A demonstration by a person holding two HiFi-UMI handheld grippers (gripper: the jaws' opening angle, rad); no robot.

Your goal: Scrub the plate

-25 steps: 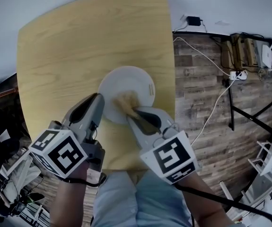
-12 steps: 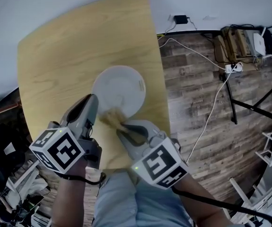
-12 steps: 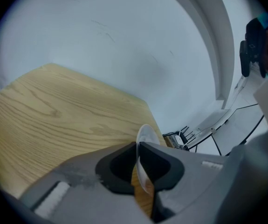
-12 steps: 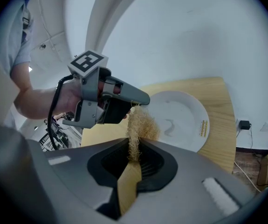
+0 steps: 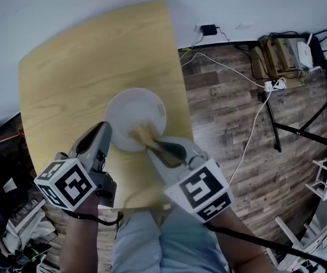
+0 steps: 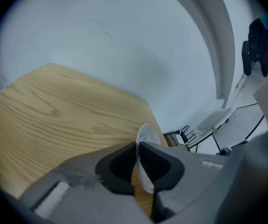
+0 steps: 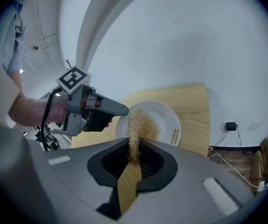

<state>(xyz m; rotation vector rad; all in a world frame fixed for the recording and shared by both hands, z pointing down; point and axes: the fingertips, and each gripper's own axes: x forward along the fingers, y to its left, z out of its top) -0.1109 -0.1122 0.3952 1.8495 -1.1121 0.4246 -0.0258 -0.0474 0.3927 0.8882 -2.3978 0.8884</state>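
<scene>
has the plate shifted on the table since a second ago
No, not noticeably. The plate sits as far in from the right edge of the table as before; only the head view itself has shifted.

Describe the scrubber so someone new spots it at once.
Start at the wooden table, then the white plate near its front edge. The scrubber lies on the plate's near side, pinched in the right hand-held gripper: a tan, stringy tuft, the only fibrous thing there.
</scene>
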